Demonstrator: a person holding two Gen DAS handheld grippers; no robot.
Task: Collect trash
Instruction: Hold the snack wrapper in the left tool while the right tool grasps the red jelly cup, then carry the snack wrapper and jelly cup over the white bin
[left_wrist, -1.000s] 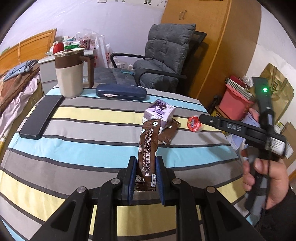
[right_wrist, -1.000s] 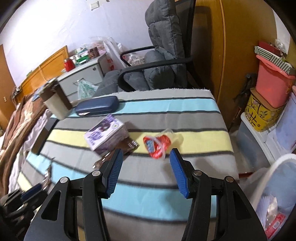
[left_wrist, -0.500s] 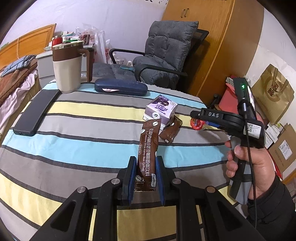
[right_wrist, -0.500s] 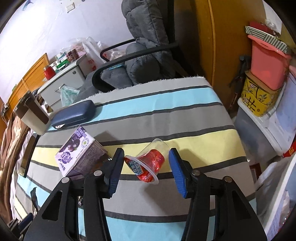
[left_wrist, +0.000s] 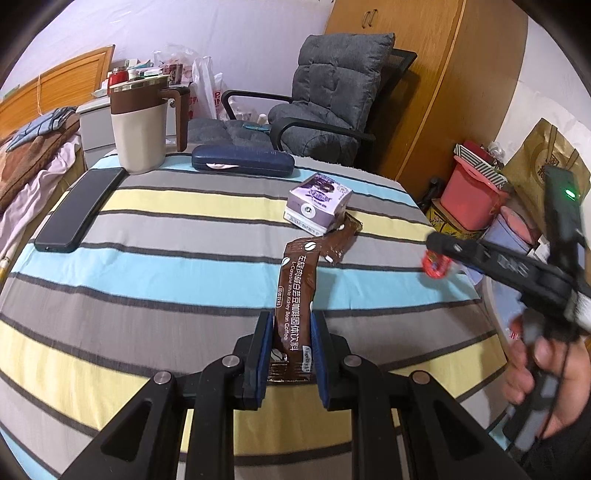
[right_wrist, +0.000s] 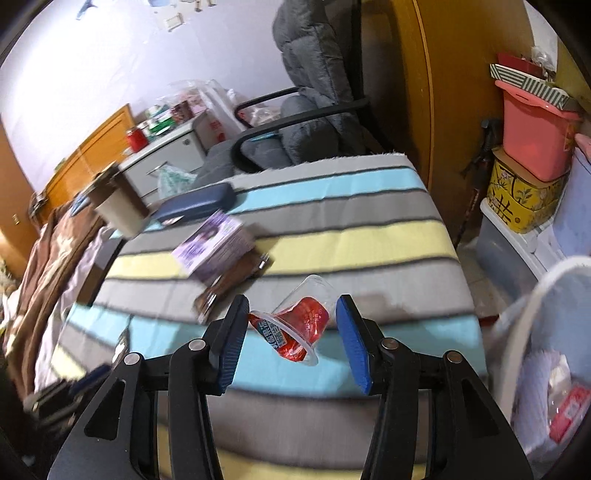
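My left gripper (left_wrist: 290, 321) is shut on the lower end of a brown coffee sachet (left_wrist: 297, 280), which points away over the striped tablecloth (left_wrist: 147, 266). My right gripper (right_wrist: 293, 301) is shut on a clear jelly cup with a red label (right_wrist: 303, 321). The cup is tilted and sits above the cloth near the table's right edge. In the left wrist view the cup (left_wrist: 436, 264) shows at the tip of that gripper, which a hand (left_wrist: 546, 369) holds. A purple carton (left_wrist: 317, 205) lies on a second brown sachet (left_wrist: 340, 245).
A white bin (right_wrist: 535, 295) with wrappers inside stands by the table's right edge. At the back of the table are a lidded mug (left_wrist: 138, 125), a blue glasses case (left_wrist: 242, 162) and a phone (left_wrist: 79, 210). Behind it are a grey chair (left_wrist: 332, 110) and stacked boxes (left_wrist: 469, 195).
My right gripper closed around the jelly cup, lifted it off the cloth and carried it toward the table's right edge. The left gripper kept still with its sachet.
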